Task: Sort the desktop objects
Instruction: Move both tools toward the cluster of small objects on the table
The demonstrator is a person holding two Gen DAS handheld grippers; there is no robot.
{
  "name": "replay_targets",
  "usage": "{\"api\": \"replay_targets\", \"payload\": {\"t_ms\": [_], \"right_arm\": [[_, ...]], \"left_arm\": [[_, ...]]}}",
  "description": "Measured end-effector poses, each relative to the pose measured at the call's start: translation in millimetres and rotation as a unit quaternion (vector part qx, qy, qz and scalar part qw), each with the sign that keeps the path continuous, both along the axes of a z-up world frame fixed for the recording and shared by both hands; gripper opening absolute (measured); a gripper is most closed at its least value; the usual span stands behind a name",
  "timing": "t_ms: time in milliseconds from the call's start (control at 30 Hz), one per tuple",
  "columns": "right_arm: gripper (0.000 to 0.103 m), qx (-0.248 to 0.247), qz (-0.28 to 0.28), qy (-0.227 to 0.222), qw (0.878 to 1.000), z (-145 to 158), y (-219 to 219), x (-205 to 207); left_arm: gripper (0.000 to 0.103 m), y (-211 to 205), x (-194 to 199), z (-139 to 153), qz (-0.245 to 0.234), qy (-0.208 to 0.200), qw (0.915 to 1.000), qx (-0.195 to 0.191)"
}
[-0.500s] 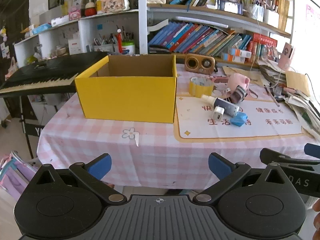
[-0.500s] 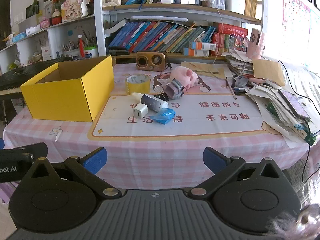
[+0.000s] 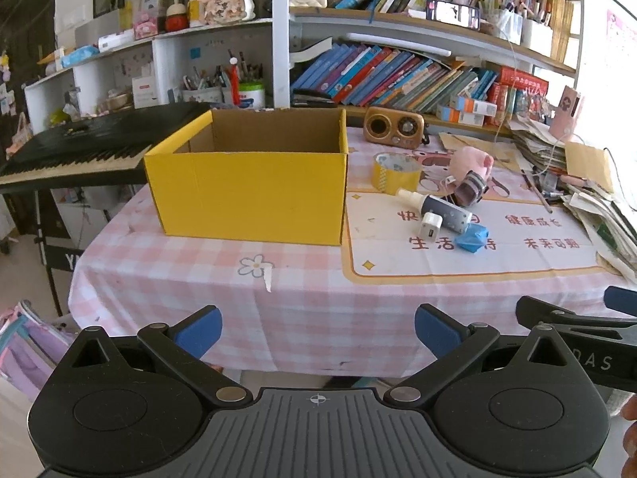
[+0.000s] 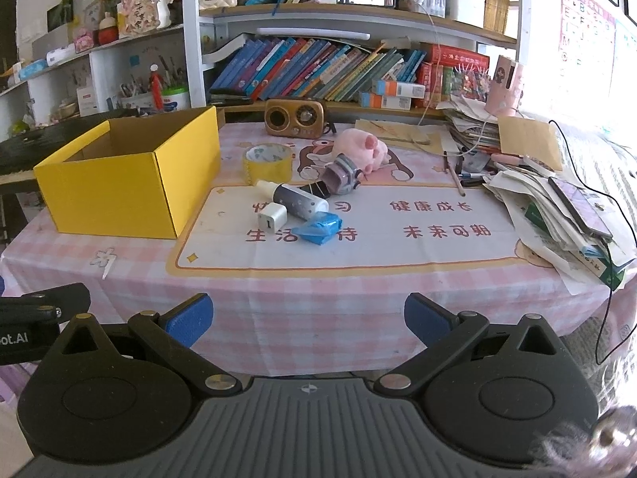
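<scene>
An open yellow cardboard box [image 3: 247, 195] [image 4: 119, 187] stands on the left of the pink checked table. To its right lie a yellow tape roll [image 3: 396, 171] [image 4: 267, 162], a spray bottle [image 3: 440, 207] [image 4: 296, 199], a white charger cube [image 3: 430, 225] [image 4: 272, 218], a blue crumpled packet [image 3: 471, 237] [image 4: 320, 229], a purple cylinder [image 4: 340, 177] and a pink plush pig [image 3: 471, 161] [image 4: 360, 149]. My left gripper [image 3: 318, 328] and right gripper [image 4: 308, 318] are both open and empty, held before the table's front edge.
A brown retro radio [image 4: 294, 117] stands at the back. Piles of papers and cables [image 4: 557, 207] cover the right side. A black keyboard piano [image 3: 75, 151] stands left of the table. Bookshelves [image 3: 398, 75] rise behind.
Both views sit slightly closer to the table; nothing on it has moved and both grippers stay open.
</scene>
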State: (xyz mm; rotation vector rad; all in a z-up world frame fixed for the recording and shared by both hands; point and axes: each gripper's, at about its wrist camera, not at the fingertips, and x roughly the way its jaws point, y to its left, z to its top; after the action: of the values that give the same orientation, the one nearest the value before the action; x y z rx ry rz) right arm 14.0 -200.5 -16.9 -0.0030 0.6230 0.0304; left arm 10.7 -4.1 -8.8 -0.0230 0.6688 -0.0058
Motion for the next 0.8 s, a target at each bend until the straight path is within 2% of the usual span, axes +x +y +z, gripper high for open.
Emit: {"api": "replay_targets", "payload": {"t_ms": [200, 800], "right_arm": [[0.103, 0.018, 0.011, 0.0, 1.0, 2.6, 1.6, 0.4], [0.103, 0.011, 0.007, -0.001, 1.0, 5.6, 7.6, 5.2]], "left_arm": [[0.103, -1.5, 0.8, 2.1, -0.006, -0.005, 0.9998, 0.018], [0.103, 5.3, 8.1, 3.7, -0.014, -0.009, 0.9999, 0.004]]}}
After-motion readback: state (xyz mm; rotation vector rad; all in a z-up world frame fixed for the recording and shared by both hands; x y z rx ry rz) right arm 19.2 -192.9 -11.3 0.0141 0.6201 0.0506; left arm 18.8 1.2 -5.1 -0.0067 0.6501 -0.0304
